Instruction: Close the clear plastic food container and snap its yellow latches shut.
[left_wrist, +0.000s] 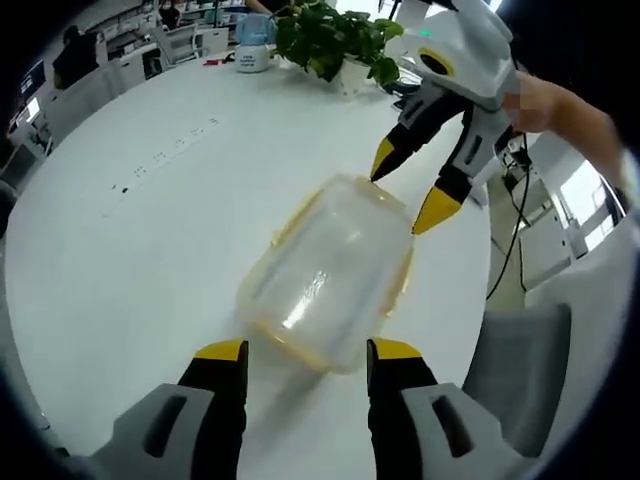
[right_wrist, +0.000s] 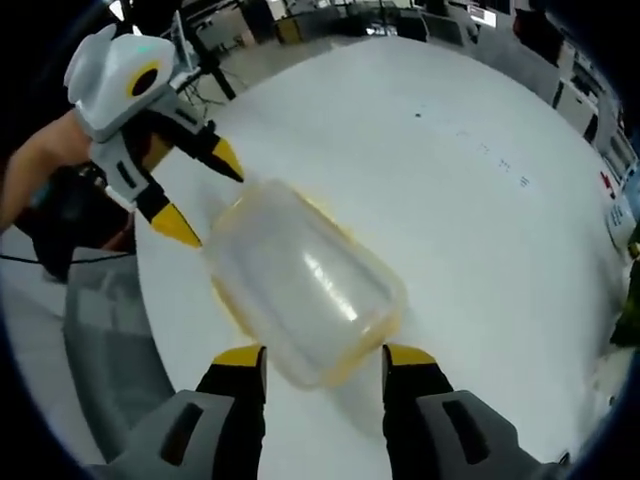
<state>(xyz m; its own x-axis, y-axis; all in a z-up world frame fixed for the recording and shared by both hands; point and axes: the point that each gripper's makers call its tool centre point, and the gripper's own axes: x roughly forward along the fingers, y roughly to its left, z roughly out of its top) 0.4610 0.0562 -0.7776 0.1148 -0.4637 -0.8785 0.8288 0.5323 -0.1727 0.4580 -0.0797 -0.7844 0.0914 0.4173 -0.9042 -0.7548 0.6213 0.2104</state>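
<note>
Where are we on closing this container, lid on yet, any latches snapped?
The clear container sits on the white table with its lid apparently on. Both grippers are open at opposite ends: the left gripper near one end, the right gripper at the other. Neither grips a yellow latch; motion blur hides whether any are snapped. Latching looks left.

- We see a broad white round table (left_wrist: 150, 230) with small dark marks.
- At its far edge stand a potted plant (left_wrist: 335, 40) and a white jar (left_wrist: 253, 58).
- Grey chair (left_wrist: 520, 365) beside the table's edge; office desks (right_wrist: 420, 20) beyond.
</note>
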